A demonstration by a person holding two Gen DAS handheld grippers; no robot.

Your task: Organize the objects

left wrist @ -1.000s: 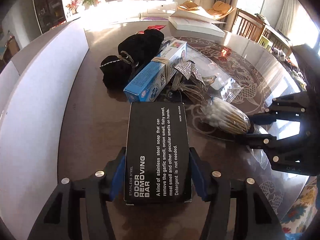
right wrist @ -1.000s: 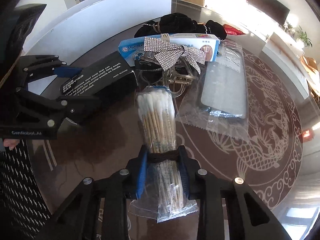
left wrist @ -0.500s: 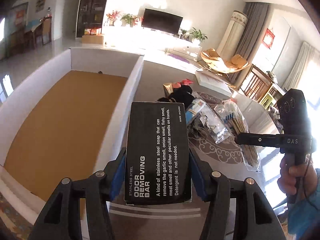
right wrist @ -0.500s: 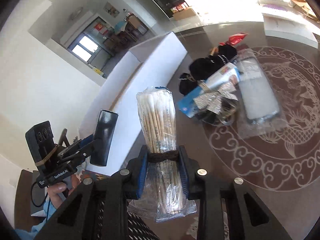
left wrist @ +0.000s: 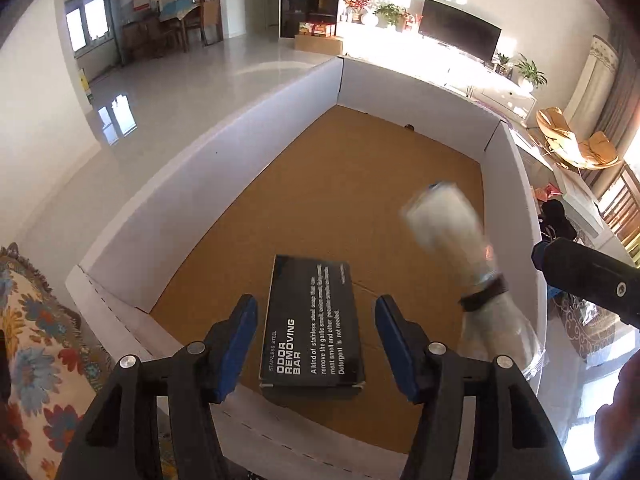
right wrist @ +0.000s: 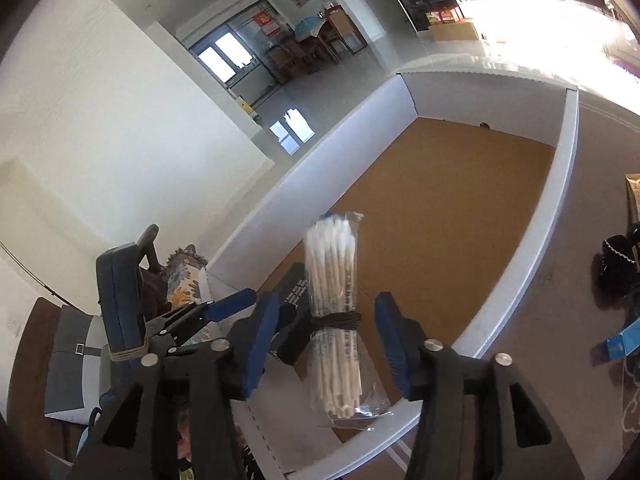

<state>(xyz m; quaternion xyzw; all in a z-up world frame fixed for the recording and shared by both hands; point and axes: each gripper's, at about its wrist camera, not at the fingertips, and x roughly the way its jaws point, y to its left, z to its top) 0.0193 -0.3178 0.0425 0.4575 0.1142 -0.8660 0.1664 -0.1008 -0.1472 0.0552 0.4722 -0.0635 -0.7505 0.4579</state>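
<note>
left tool (left wrist: 314,338): jaws just opened, soap box (left wrist: 314,322) loose between, stiff, light, grip long sides | right tool (right wrist: 322,338): jaws just opened, swabs (right wrist: 334,308) loose between, soft, grip at band | box (left wrist: 208,184) below

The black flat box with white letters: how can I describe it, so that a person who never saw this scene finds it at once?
Look at the large white cardboard box with a brown floor. At its near end, between the open blue pads of the left gripper, is a flat black rectangular carton printed "ODOR REMOVING BAR" in white. The only other item there, a clear bag of cotton swabs tied with a dark band, is pale and round.
</note>
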